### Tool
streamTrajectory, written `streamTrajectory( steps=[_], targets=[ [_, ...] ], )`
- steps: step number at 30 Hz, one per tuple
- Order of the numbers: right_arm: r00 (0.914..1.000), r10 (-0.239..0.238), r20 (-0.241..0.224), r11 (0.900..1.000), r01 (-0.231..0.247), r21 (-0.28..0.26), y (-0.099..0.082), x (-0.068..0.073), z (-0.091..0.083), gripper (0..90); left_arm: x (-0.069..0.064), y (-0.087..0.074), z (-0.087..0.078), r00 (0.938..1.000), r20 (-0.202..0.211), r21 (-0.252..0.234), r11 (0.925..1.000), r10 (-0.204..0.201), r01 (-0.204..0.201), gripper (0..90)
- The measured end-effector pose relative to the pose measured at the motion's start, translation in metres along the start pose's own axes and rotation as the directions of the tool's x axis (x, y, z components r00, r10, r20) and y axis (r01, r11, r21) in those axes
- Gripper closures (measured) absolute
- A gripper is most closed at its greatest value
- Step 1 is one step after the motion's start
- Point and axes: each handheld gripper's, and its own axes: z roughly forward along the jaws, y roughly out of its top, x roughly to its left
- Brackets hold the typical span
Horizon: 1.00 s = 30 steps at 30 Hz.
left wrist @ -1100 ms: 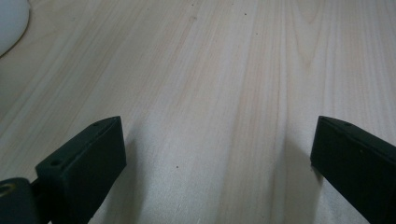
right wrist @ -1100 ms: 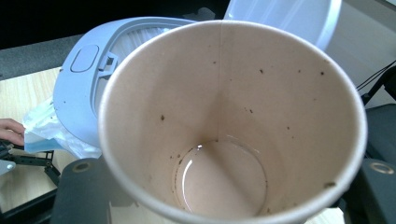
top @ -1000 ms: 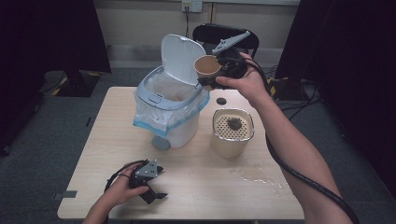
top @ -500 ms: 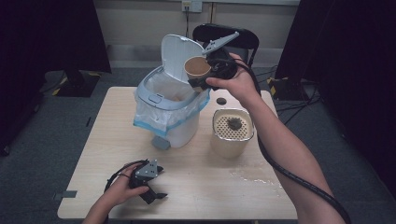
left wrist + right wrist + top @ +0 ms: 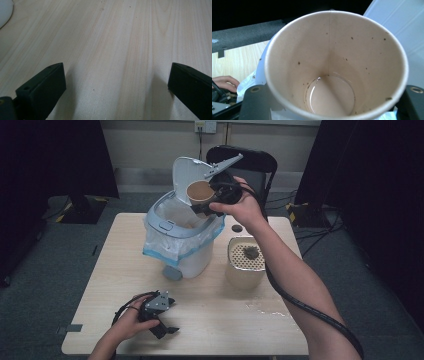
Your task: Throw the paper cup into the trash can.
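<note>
High view: right claw (image 5: 210, 202) pinching a brown paper cup (image 5: 200, 193), tipped on its side with the mouth facing the camera, held above the open white bin (image 5: 182, 237). Compared with the earlier pictures, carried leftward from beside the raised lid (image 5: 186, 172) to over the bin's mouth; probably about to be dropped in, so the throwing-away looks nearly done. Bin of smooth rounded plastic, lined with a crinkled clear bag edged in blue. Beside it, a cream cylindrical container (image 5: 245, 262) with a perforated top and a dark clump of grounds on it. Small dark disc (image 5: 236, 228) lying on the pale wood worktop (image 5: 225, 320). Left claw (image 5: 162, 324) resting low on the worktop near the front edge, hand unmoved.

Left gripper view: two black blocky jaws spread wide, having just opened a little further, nothing between them but light wood grain running lengthwise.

Right gripper view: cup (image 5: 335, 65) clamped between the black jaws at its rim, matt paper wall with one vertical seam, speckled with dark grains, a thin shine of liquid at the bottom. White bin lid (image 5: 397, 27) behind.
</note>
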Motion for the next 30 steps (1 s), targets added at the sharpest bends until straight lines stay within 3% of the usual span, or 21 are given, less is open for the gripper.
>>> streamTrajectory(
  steps=[30],
  targets=[
    [0.9987,0.032,-0.04,0.9994,-0.031,0.018,0.0,-0.003,0.061,28.0,0.0,0.0,0.0,1.0,0.001,0.011,0.9999,0.0,0.0,0.3]
  ],
)
